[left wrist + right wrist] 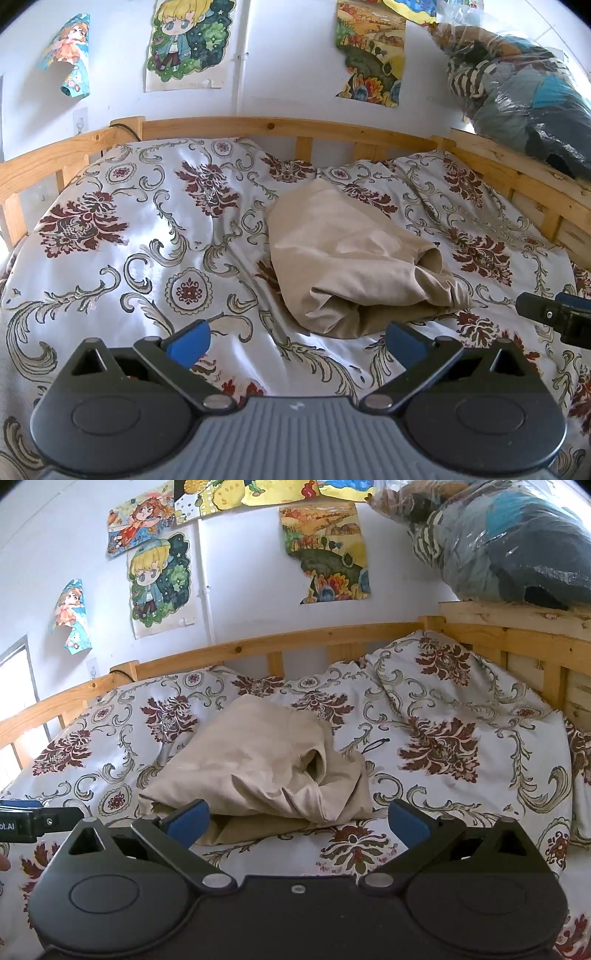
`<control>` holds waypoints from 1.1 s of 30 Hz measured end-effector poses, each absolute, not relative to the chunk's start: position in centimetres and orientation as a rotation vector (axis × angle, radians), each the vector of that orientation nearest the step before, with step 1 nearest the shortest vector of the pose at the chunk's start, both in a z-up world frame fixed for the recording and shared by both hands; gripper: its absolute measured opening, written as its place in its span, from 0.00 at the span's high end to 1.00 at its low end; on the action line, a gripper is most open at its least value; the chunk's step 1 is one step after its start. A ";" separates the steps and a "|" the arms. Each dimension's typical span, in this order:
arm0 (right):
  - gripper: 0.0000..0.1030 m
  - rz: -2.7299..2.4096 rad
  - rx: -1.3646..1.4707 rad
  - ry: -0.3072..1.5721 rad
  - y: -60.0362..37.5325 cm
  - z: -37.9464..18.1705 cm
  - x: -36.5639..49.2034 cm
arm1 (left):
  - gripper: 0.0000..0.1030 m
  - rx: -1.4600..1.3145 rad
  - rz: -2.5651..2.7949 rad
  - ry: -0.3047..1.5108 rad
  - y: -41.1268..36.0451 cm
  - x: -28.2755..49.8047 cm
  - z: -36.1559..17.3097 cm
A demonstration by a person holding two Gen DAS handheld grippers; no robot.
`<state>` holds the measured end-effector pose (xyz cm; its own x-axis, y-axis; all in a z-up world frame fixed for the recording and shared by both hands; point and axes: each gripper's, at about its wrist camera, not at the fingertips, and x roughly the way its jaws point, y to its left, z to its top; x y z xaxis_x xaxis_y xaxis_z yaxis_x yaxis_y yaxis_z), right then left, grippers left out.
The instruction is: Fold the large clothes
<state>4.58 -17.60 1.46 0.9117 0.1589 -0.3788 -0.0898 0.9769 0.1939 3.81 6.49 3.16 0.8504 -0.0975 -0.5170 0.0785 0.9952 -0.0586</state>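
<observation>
A beige garment (pixel 343 254) is seen lying bunched and partly folded on the flowered bedspread (pixel 147 236), near the middle of the bed. Both the left gripper (pixel 297 341) and right gripper (pixel 297 821) are held above the bedspread, fingers apart, empty.

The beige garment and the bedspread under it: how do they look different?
The beige garment is one plain colour; the bedspread is white with dark red flowers and grey scrolls. The garment is bunched in a small, part-folded heap with an open sleeve or leg end showing; the bedspread lies spread across the whole bed, only rumpled. Both are soft, creased cloth. Neither the left gripper nor the right gripper, both open, touches the garment.
</observation>
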 end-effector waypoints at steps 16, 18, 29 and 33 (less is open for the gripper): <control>0.01 0.126 0.182 0.411 -17.8 1.2 4.7 | 0.01 -0.036 -0.089 0.541 6.6 3.7 3.3; 0.01 0.126 0.183 0.412 -17.8 1.1 4.8 | 0.01 -0.036 -0.090 0.540 6.6 3.7 3.3; 0.01 0.121 0.190 0.418 -17.8 0.8 4.7 | 0.01 -0.035 -0.090 0.540 6.6 3.7 3.3; 0.01 0.122 0.189 0.419 -17.8 0.9 4.8 | 0.01 -0.036 -0.090 0.540 6.6 3.7 3.2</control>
<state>4.81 -17.83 0.88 0.9068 0.1561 -0.3916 -0.0783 0.9751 0.2074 3.72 6.55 3.25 0.8537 -0.0951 -0.5120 0.0764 0.9954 -0.0575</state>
